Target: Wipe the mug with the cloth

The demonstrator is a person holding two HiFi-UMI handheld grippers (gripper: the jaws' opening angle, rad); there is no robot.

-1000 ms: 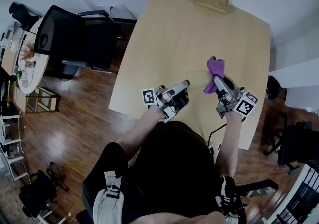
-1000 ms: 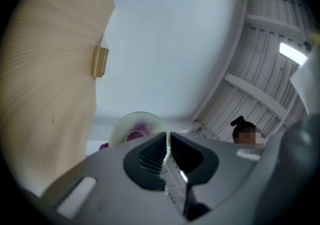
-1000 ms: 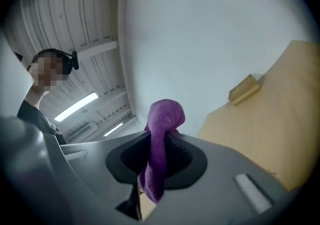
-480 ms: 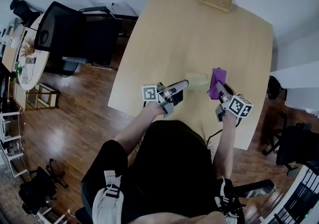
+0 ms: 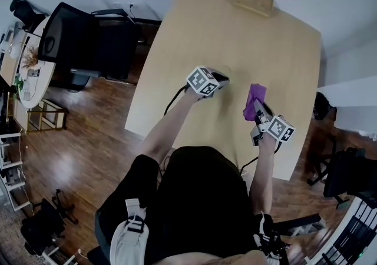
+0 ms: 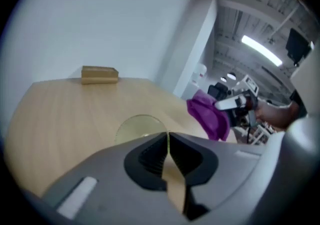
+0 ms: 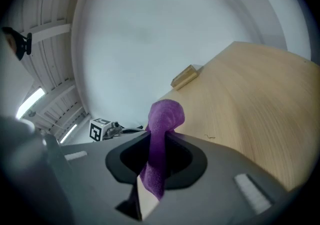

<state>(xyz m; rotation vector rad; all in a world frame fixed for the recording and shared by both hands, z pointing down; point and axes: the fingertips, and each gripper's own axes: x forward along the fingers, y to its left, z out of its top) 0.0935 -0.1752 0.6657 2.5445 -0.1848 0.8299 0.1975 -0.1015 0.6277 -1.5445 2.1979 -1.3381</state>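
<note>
A pale yellow-green mug (image 6: 140, 126) shows just past my left gripper (image 6: 168, 136), whose jaws are shut on the mug's thin wall. In the head view the left gripper (image 5: 219, 76) is held over the wooden table (image 5: 235, 34) with its marker cube facing up, and it hides most of the mug. My right gripper (image 5: 257, 106) is shut on a purple cloth (image 5: 254, 95), a short way right of the left one. The cloth (image 7: 162, 119) sticks up between the right gripper's (image 7: 159, 141) jaws. The cloth (image 6: 207, 116) hangs beside the mug without touching it.
A small wooden block (image 5: 254, 0) lies at the table's far edge. A black office chair (image 5: 76, 40) stands left of the table on the wooden floor. The table's front edge is close to the person's body.
The left gripper has swung up and away from the body with the mug, and its marker cube now faces up. The right gripper with the cloth has drawn back a little.
</note>
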